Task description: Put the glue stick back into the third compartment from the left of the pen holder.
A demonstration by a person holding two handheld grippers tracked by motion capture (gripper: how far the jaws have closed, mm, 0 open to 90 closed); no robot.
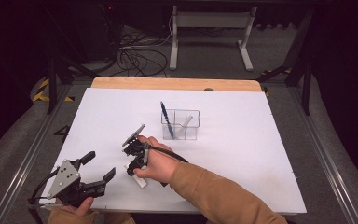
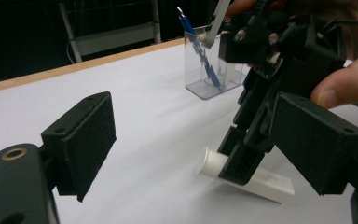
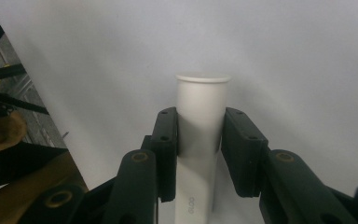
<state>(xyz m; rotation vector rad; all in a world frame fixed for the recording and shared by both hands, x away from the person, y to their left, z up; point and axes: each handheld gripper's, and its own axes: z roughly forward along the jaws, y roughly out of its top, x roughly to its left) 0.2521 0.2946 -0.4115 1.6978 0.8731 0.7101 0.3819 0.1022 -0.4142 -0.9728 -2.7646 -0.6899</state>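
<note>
Jaws of the left gripper [image 1: 99, 169] stand wide apart with nothing between them, near the front-left corner of the white table [image 1: 242, 154]; the hand that bears it is cut off by the bottom edge of the high view. Its own camera looks between those two black pads at the right gripper [image 2: 242, 163], which points steeply down just ahead of it.

That right gripper [image 1: 135, 169] is clamped on a white tube [image 1: 140, 180], pads pressing on both sides just below the capped end. In the high view the tube is mostly hidden under the hand [image 1: 156, 163], with only a short white stub showing on the table. The left gripper view gives more: the tube [image 2: 247, 179] lies slanted, capped end raised off the surface, flat tail resting down. The right gripper view shows the round cap [image 3: 203, 93] jutting past the pads, and faint lettering too small to read.

Beyond the right gripper stands a clear divided holder [image 1: 181, 125] with a blue pen [image 1: 167, 119] leaning in it, well apart. Bare white table lies open to the right of the holder up to the far wooden edge [image 1: 177, 83].
</note>
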